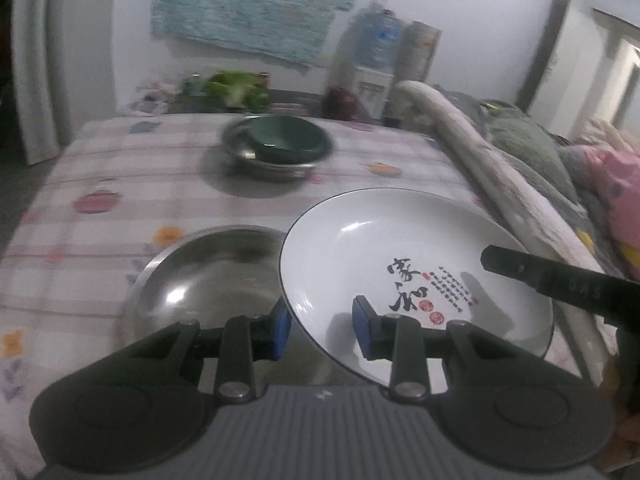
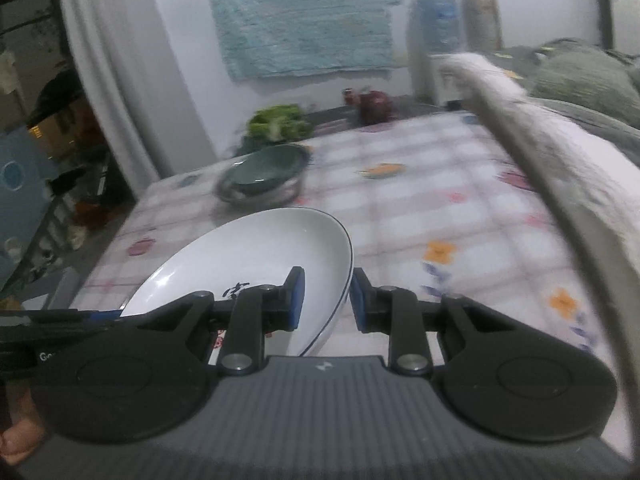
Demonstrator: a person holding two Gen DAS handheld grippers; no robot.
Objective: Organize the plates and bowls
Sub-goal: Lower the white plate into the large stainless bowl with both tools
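A white plate (image 1: 400,248) with black calligraphy and red seals hangs tilted above the checked tablecloth (image 1: 100,184). My left gripper (image 1: 320,330) is shut on its near left rim. My right gripper (image 2: 327,302) is shut on the opposite rim of the same plate (image 2: 256,252), and one of its black fingers (image 1: 540,276) reaches over the plate in the left wrist view. An empty steel bowl (image 1: 208,280) sits just left of and below the plate. Farther back, a dark green bowl (image 1: 284,136) rests inside another steel bowl (image 1: 276,166); both also show in the right wrist view, green bowl (image 2: 266,168) in steel bowl (image 2: 256,196).
Leafy greens (image 1: 236,88) and a dark red object (image 2: 374,106) lie beyond the table's far edge. A rolled pale blanket (image 1: 500,184) and bedding (image 1: 528,140) border the table's right side. A curtain (image 2: 120,60) hangs at the left, and a water bottle (image 1: 380,36) stands by the wall.
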